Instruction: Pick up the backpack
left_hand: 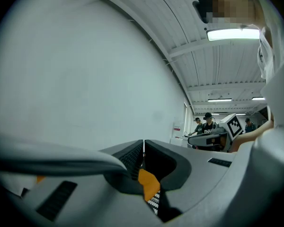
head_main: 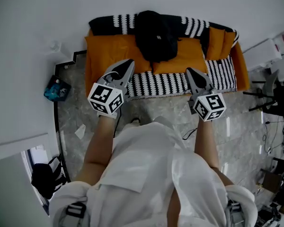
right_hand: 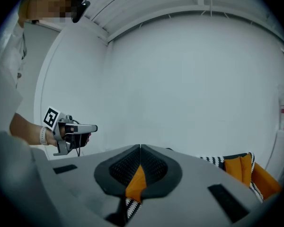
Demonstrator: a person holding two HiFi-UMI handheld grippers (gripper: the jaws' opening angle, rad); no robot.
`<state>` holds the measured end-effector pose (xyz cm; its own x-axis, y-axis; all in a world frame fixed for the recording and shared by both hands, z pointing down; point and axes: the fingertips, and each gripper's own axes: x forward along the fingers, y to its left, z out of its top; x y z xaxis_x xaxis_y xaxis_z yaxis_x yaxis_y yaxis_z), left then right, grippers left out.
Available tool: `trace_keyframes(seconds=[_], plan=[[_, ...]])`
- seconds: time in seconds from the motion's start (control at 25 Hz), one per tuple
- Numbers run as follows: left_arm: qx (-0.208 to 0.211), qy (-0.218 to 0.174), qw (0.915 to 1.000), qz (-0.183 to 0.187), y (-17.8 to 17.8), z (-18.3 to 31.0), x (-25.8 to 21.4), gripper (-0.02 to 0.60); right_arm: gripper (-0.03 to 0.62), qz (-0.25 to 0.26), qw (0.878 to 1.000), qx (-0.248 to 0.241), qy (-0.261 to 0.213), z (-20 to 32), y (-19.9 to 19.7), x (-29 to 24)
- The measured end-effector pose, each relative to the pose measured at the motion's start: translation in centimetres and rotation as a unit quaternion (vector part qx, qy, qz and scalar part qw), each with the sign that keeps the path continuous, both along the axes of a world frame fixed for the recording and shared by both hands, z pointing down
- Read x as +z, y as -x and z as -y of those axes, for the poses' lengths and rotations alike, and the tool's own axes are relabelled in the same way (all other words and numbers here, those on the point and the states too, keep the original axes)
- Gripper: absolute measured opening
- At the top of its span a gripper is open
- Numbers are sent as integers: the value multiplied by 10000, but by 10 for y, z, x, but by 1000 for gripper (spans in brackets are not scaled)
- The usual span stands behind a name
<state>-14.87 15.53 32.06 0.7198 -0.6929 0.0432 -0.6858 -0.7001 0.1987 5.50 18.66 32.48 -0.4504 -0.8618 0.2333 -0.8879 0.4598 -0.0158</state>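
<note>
A black backpack (head_main: 155, 36) stands on an orange sofa (head_main: 111, 51), leaning against its backrest in the middle. My left gripper (head_main: 130, 63) hangs in front of the sofa's left half, short of the backpack, shut with nothing in it. My right gripper (head_main: 189, 71) hangs level with it on the right, also shut and empty. In the left gripper view the closed jaws (left_hand: 143, 148) face a white wall, with orange sofa fabric (left_hand: 149, 183) showing below them. The right gripper view shows its tips (right_hand: 140, 147) meeting, and the left gripper (right_hand: 71, 130) off to the left.
A black-and-white patterned throw (head_main: 158, 82) covers the sofa's seat front and backrest. An orange cushion (head_main: 217, 41) leans at the sofa's right end. A teal bag (head_main: 56, 89) lies on the floor at left. Equipment and cables (head_main: 274, 98) crowd the right side. Several people (left_hand: 206, 124) stand far off.
</note>
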Motion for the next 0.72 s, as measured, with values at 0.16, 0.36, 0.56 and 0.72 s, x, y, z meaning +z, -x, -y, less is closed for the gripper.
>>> trace_keyframes(seconds=[0.16, 0.36, 0.56, 0.72], plan=[[53, 78, 10000, 16, 1, 13, 9, 32, 18, -49, 9999, -39, 98, 18, 4, 10], [17, 123, 9999, 86, -8, 49, 17, 32, 20, -161, 9996, -222, 119, 63, 5, 24], [-207, 182, 9995, 184, -21, 107, 25, 32, 20, -286, 9977, -578, 192, 130, -2, 41], [-327, 248, 9989, 215, -41, 162, 31, 32, 21, -340, 9958, -820, 207, 193, -16, 48]])
